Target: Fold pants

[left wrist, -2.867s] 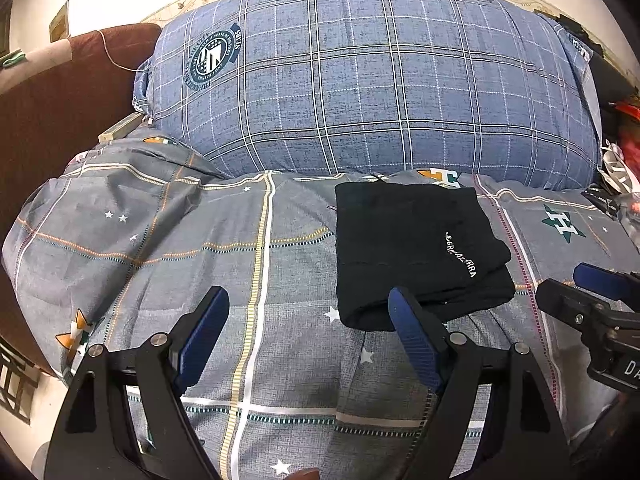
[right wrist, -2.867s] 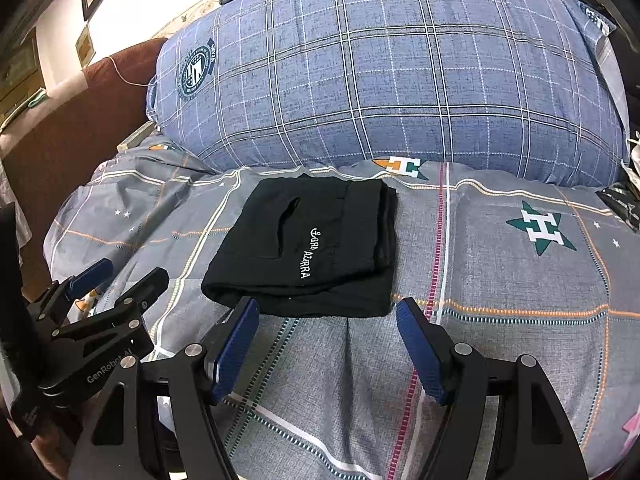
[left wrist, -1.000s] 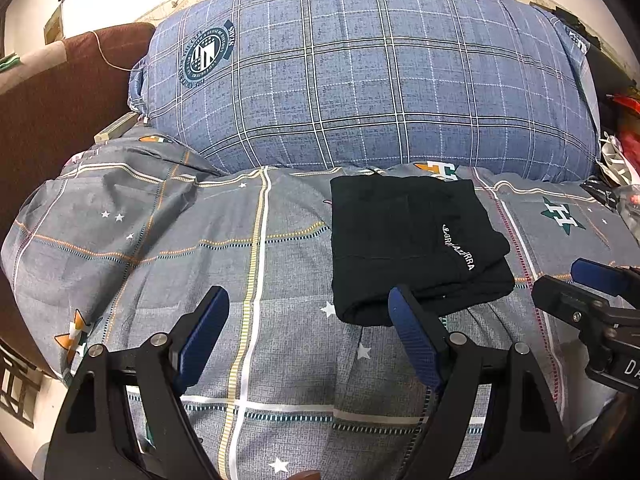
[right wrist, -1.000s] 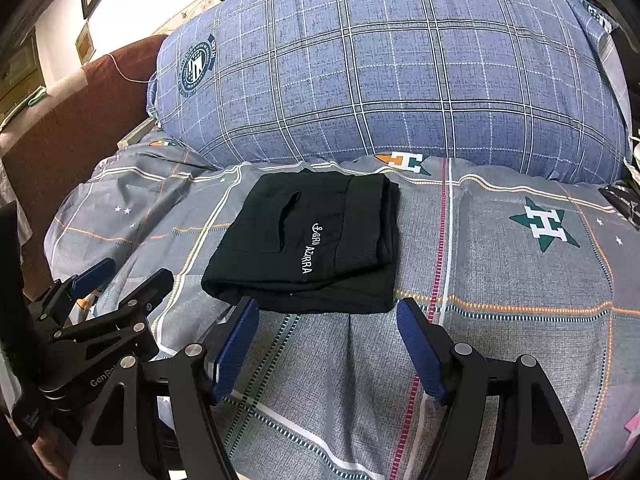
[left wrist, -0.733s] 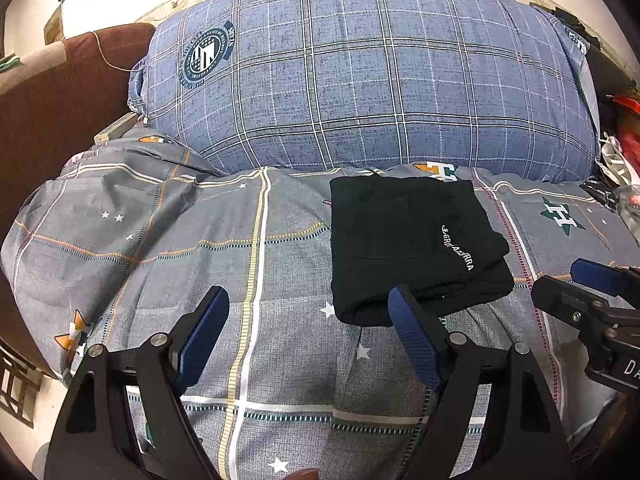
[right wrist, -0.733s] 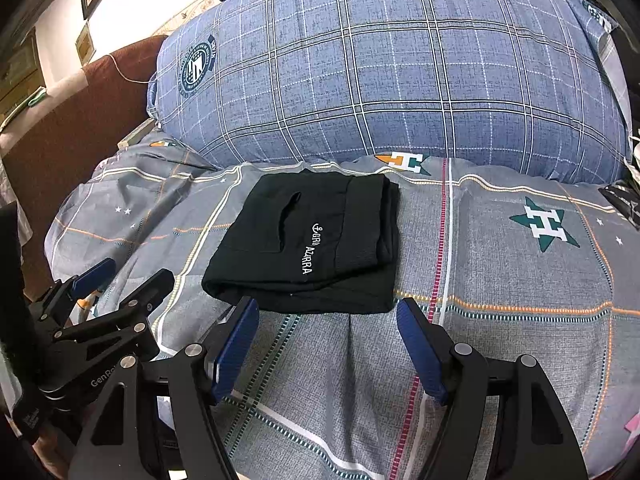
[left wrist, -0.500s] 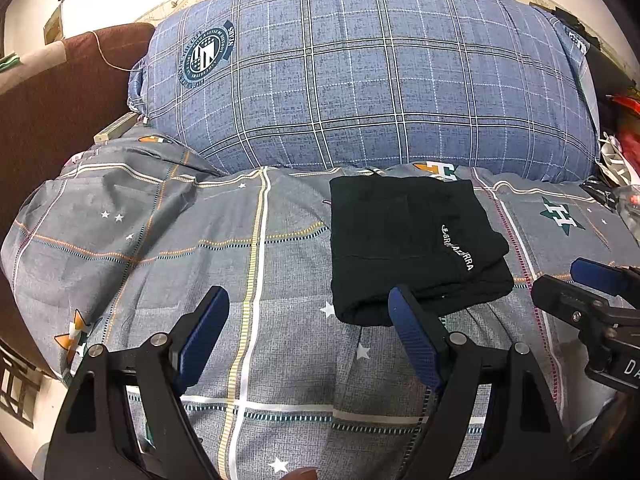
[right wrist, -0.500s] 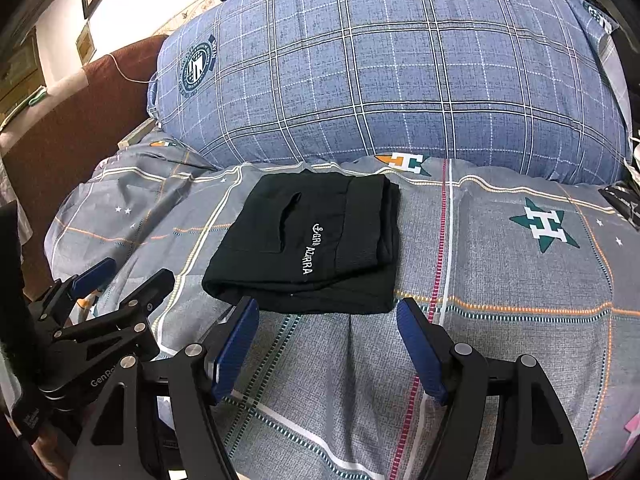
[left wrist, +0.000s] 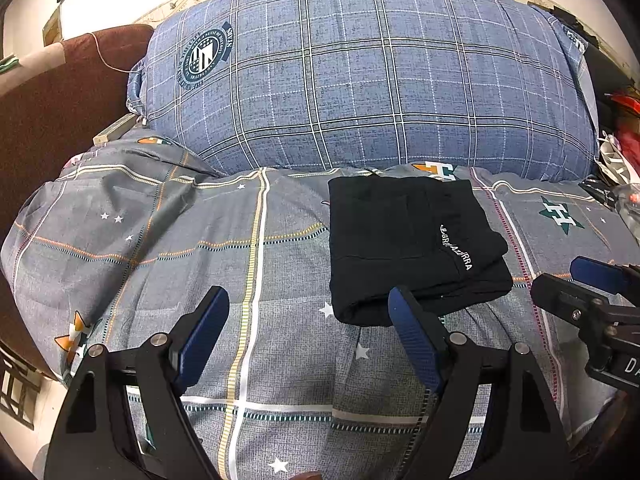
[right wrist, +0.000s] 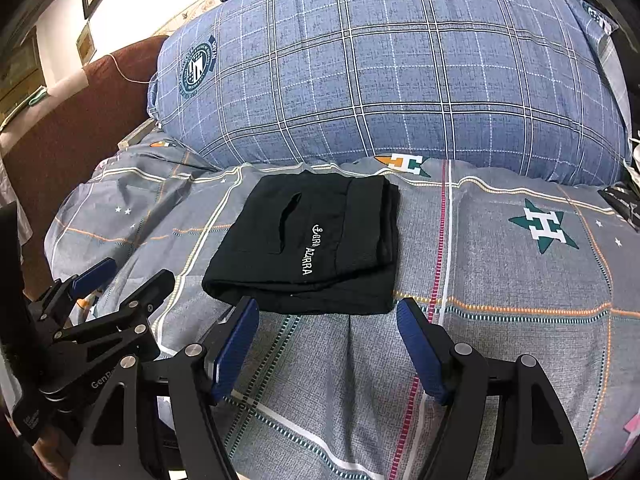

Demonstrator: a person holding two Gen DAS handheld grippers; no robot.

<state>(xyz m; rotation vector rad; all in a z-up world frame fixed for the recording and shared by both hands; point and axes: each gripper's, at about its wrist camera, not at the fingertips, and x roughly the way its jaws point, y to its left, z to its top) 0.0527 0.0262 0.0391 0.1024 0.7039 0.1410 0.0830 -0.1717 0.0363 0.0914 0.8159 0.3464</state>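
Note:
The black pants (left wrist: 412,244) lie folded into a compact rectangle on the grey patterned bedspread (left wrist: 200,248), white lettering facing up. In the right wrist view the same folded pants (right wrist: 312,244) sit just beyond the fingertips. My left gripper (left wrist: 308,308) hovers open over the bedspread, left of and nearer than the pants, with nothing between its blue pads. My right gripper (right wrist: 326,316) is open too, its jaws standing just short of the pants' near edge, holding nothing. Each gripper shows at the other view's side edge.
A big blue plaid pillow (left wrist: 360,80) fills the back of the bed, with folded clothes on top. A brown headboard (left wrist: 60,92) rises at the left. Clutter (left wrist: 620,132) lies at the far right edge of the bed.
Since the earliest frames both views shifted slightly, the pants sitting a touch lower and nearer. Over the last second nothing moves; both grippers stay open and still.

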